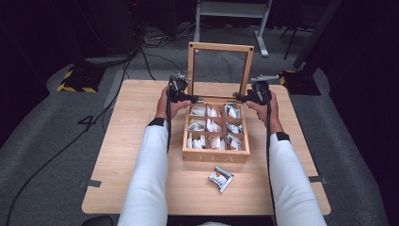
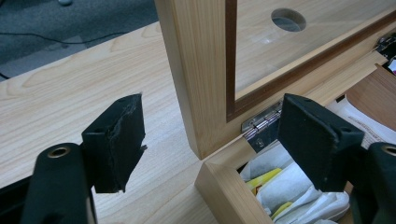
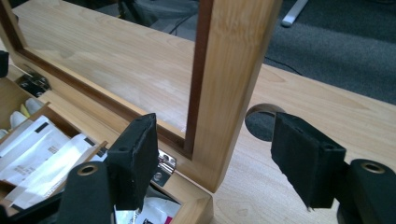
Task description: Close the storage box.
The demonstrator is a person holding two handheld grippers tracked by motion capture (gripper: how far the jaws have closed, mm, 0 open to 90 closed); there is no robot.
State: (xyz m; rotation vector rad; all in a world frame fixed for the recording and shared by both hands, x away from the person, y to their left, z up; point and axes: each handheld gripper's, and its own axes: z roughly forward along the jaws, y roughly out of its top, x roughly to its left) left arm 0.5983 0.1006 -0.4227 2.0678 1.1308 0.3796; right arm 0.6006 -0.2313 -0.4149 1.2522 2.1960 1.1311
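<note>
Wooden tea box [image 1: 215,155] with small compartments sits in the middle of the light wooden table [image 1: 141,155]. Its glass-paned wooden lid [image 1: 220,47] stands straight up at the back. White tea bags [image 1: 214,126] fill the compartments. The left gripper [image 1: 194,99] is at the lid's left bottom corner, and the right gripper [image 1: 236,98] is at the lid's right bottom corner. In each gripper view, the black jaws stand wide apart on both sides of the lid's frame, close to the silver hinge [image 2: 261,123], without touching the wood. One loose tea packet [image 1: 220,178] lies on the table just in front of the box.
</note>
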